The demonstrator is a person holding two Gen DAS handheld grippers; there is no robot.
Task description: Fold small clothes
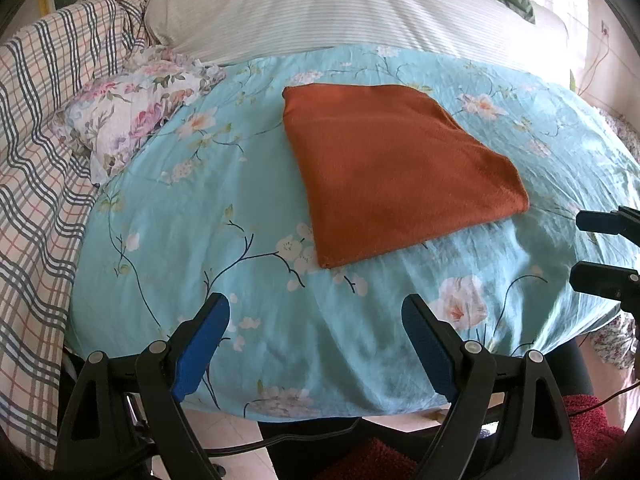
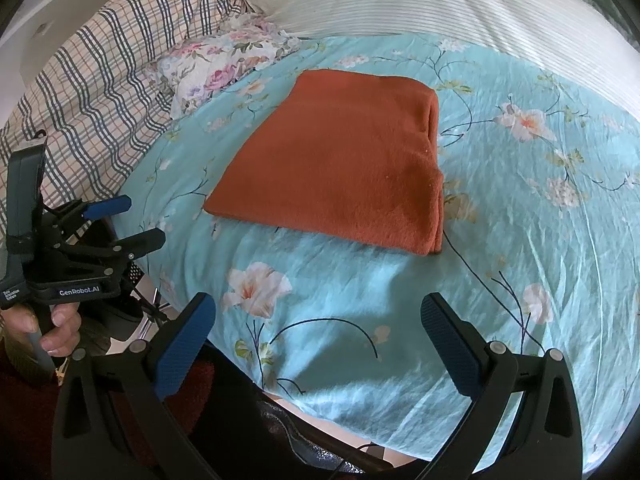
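Soft, light rust cloth, already folded flat on bed; best pinched at layered edge. Both tools apart, empty, short of cloth.

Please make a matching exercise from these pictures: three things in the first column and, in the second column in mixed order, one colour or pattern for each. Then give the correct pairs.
Column 1
1. folded cloth
2. bed sheet
3. blanket at the bed's side

Column 2
A. checked, with dark and reddish lines
B. rust orange, plain
C. light blue with flowers and thin branches

Right pairs: 1-B, 2-C, 3-A
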